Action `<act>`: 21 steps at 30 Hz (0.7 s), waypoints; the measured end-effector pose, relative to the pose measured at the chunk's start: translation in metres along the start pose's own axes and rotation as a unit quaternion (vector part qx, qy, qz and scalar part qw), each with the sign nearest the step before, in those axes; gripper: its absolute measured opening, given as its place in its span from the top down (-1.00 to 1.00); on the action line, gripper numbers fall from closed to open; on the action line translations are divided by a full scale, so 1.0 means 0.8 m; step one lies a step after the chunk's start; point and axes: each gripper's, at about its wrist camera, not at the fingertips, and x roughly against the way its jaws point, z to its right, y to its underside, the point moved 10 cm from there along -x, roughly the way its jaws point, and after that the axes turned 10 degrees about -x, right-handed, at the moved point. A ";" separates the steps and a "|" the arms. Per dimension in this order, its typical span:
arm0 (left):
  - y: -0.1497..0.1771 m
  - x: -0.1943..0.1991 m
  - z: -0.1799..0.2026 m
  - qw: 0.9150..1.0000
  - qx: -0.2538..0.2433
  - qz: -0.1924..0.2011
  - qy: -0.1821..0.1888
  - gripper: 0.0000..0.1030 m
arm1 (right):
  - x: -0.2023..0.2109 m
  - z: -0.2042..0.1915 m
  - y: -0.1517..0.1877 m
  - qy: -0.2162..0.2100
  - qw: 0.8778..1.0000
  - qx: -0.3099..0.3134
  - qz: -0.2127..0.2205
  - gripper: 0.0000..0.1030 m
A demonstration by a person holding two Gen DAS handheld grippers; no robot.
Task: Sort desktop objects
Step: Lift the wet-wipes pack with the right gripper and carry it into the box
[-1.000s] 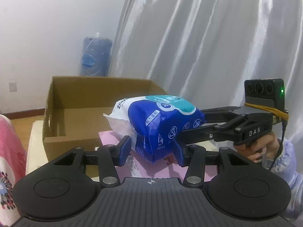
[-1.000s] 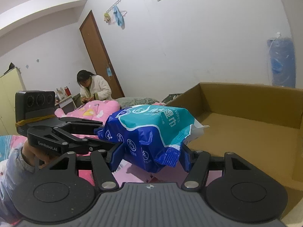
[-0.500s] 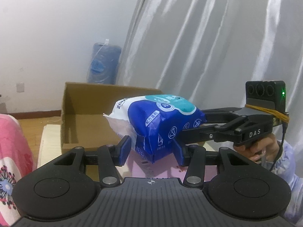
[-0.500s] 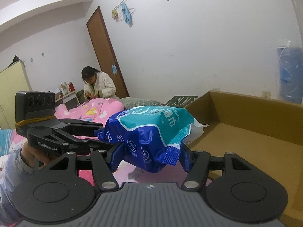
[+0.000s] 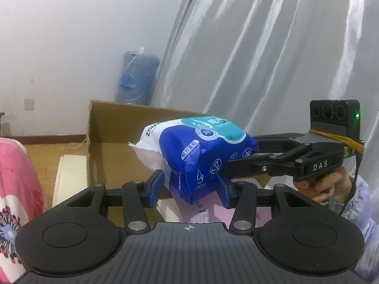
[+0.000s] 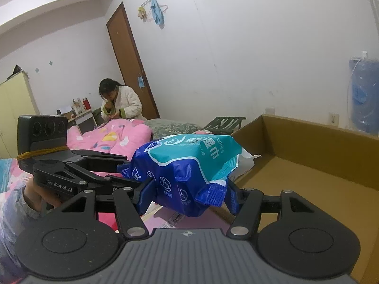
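Observation:
A blue, teal and white pack of wet wipes (image 5: 196,149) hangs in the air, held from two sides. In the left wrist view my left gripper (image 5: 189,187) is shut on the pack's near blue end, its blue pads (image 5: 155,188) pressing both sides. My right gripper (image 5: 227,165) comes in from the right and grips the pack's far side. In the right wrist view my right gripper (image 6: 188,196) is shut on the pack (image 6: 189,165), and the left gripper (image 6: 125,168) reaches in from the left. An open cardboard box (image 5: 106,127) stands just behind the pack, its inside (image 6: 308,165) bare.
A pink flat item (image 5: 236,210) lies below the pack on a white surface (image 5: 68,177). A blue water jug (image 5: 137,80) stands by the wall behind the box, beside grey curtains. A pink-quilted bed (image 6: 106,139) and a seated person (image 6: 118,104) are at the far left.
Both grippers carried the pack together, slightly up and sideways. The box has slid to the right in both views. Neither grip on the pack has changed.

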 end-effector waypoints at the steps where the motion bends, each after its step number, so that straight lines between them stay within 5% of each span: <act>1: -0.002 0.000 -0.003 1.000 0.000 0.000 0.000 0.09 | 0.000 0.001 -0.002 0.001 1.000 0.001 0.000 -0.24; 11: -0.024 -0.034 -0.037 1.000 -0.004 -0.014 -0.001 0.08 | -0.024 0.018 -0.040 0.043 0.999 0.033 0.003 -0.35; 21: -0.022 -0.072 -0.077 0.999 0.008 -0.043 -0.020 0.08 | -0.072 0.056 -0.055 0.060 0.998 -0.005 -0.030 -0.34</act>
